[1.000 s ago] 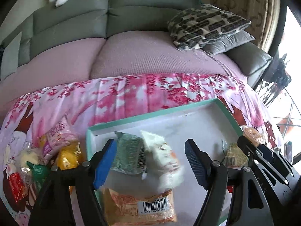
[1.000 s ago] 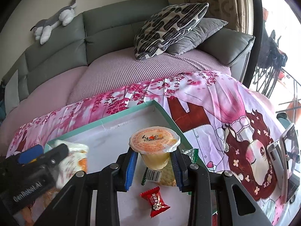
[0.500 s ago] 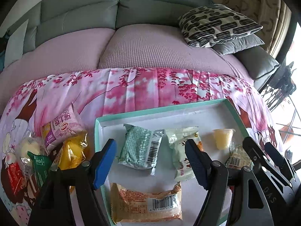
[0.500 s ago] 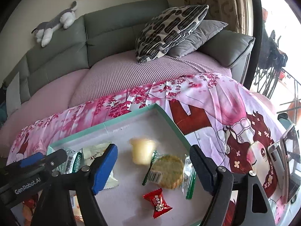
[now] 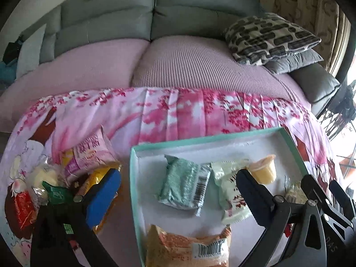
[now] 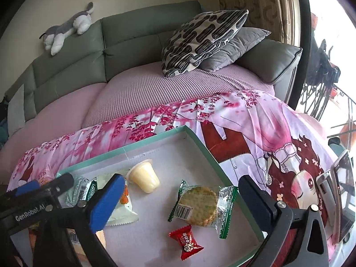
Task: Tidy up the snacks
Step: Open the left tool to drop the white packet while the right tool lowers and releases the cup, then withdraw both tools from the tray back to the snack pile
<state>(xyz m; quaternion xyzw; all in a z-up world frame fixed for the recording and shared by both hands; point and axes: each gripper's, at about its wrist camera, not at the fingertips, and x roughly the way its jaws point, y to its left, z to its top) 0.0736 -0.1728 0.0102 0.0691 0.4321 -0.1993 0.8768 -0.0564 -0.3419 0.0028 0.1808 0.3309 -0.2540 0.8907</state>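
A shallow teal-rimmed box (image 5: 200,141) (image 6: 200,143) lies on the pink cloth. In it lie a green packet (image 5: 182,185), a pale packet (image 5: 231,191), an orange packet (image 5: 189,249), a yellow jelly cup (image 5: 264,171) (image 6: 144,176) on its side, a round cracker pack (image 6: 198,204) and a red candy (image 6: 185,241). My left gripper (image 5: 178,197) is open and empty above the box's left part. My right gripper (image 6: 180,200) is open and empty above the box's right part. A pile of loose snacks (image 5: 66,178) lies left of the box.
A pink-covered sofa seat (image 5: 178,66) and grey backrest stand behind the table. Patterned cushions (image 6: 200,37) sit at the right, a plush toy (image 6: 66,29) on the backrest. A phone (image 6: 342,200) stands at the table's right edge.
My right gripper opened and let go of the jelly cup, which now lies on its side in the box. My left gripper let the pale packet drop and drew left, bringing the snack pile into view.
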